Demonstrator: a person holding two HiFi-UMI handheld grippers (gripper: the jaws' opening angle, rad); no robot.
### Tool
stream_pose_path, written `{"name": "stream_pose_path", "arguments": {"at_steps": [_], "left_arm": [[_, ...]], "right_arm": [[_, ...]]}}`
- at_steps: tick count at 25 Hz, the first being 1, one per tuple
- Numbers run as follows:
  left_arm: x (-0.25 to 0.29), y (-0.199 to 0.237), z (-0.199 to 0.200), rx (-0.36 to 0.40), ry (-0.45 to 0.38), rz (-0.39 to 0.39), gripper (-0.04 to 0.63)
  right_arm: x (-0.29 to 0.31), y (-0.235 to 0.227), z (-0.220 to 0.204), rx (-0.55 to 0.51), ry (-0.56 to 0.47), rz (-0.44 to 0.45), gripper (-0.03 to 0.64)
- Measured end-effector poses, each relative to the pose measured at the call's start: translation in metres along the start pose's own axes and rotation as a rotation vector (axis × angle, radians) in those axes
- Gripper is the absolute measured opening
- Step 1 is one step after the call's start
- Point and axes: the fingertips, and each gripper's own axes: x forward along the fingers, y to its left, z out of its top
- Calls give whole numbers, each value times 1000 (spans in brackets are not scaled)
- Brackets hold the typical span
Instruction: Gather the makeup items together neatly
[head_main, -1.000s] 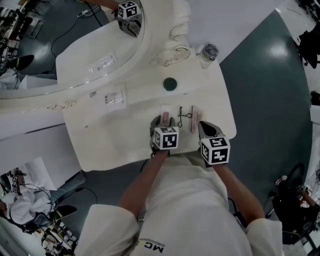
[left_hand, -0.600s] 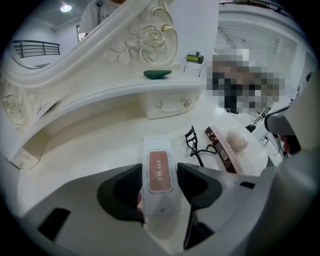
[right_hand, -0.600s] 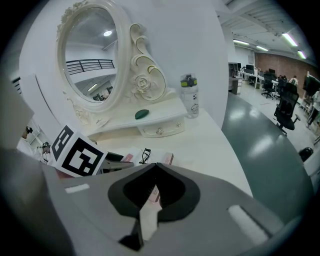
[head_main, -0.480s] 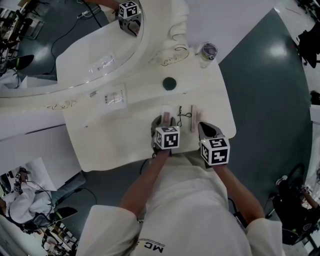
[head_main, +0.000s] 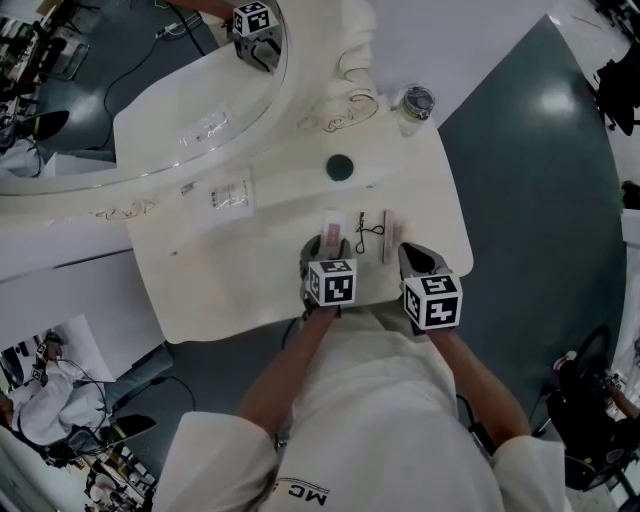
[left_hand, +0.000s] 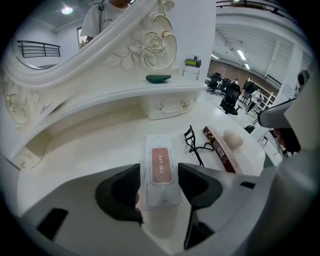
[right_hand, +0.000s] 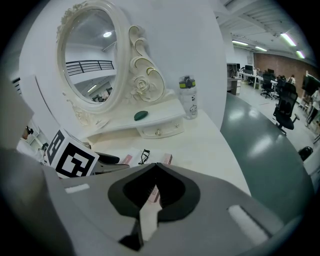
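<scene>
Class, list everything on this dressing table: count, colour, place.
dressing table: one, white, under everything
mirror: one, white ornate frame, table's back
bottle: one, clear, beside mirror's frame
oval object: one, dark green, raised shelf
clear packet: one, transparent, left of oval object
white packet: one, pink label, table's front
eyelash curler: one, black, right of white packet
slim box: one, brown, right of curler
sponge: one, beige, beside slim box
left claw: one, grey, open astride white packet
right claw: one, grey, shut, empty
</scene>
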Motion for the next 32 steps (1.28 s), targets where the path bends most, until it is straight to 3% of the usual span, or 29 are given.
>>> {"name": "stream_pose_path", "arguments": {"at_steps": [17,32], "left_arm": [[6,-4,-2,8,19,-3,221],[-40,-10,9,80,-80,-73,222]], "right_arm": [[0,0,0,4,-4,-5,2],[1,3,-5,23,-26,-24,2]]}}
